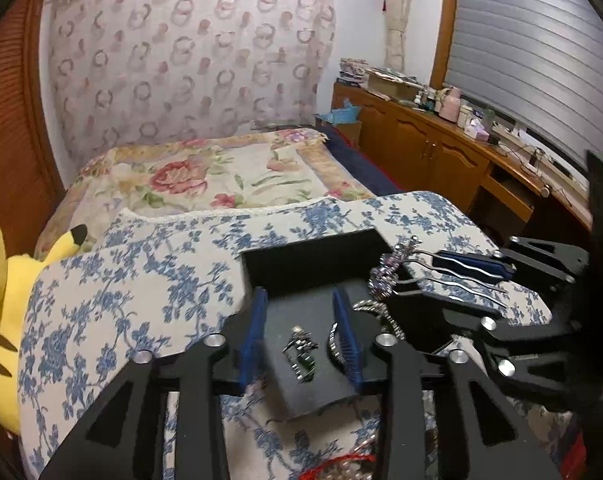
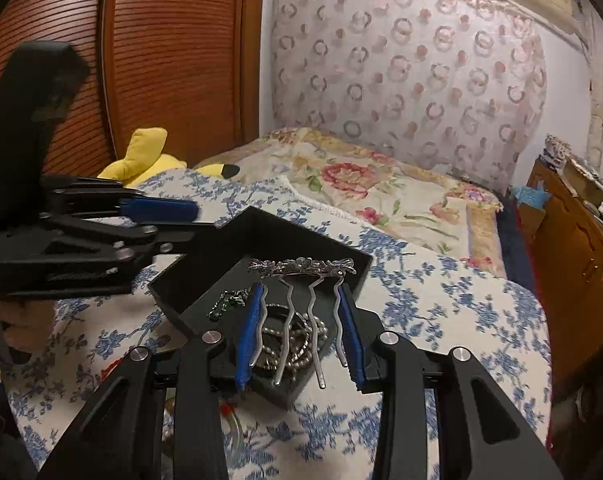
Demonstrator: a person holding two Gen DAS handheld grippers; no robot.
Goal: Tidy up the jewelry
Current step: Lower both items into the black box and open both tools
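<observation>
Right tongs up close, blue pads pressed against the outer prongs of a silver hair comb, four wavy prongs pointing back at the camera, the ornate flowered top out front. It's gripped and held above the black tray, which sits on the blue-flowered cloth covering the bed. Beneath the comb, inside the tray, a coiled silver bead chain, and just left of it a small green-stoned piece.

Over to the left tongs: jaws parted, nothing pinched, hovering over the tray. The green-stoned piece lies loose on the tray floor between the pads, touching neither. From this side the comb shows at the right, clamped in the other tongs, its decorated head over the tray's right edge.

Further out, a yellow plush toy at the bed's left edge, then a rose-patterned blanket. Beyond that, a lace curtain on the wall and a wooden cabinet cluttered along the right.
</observation>
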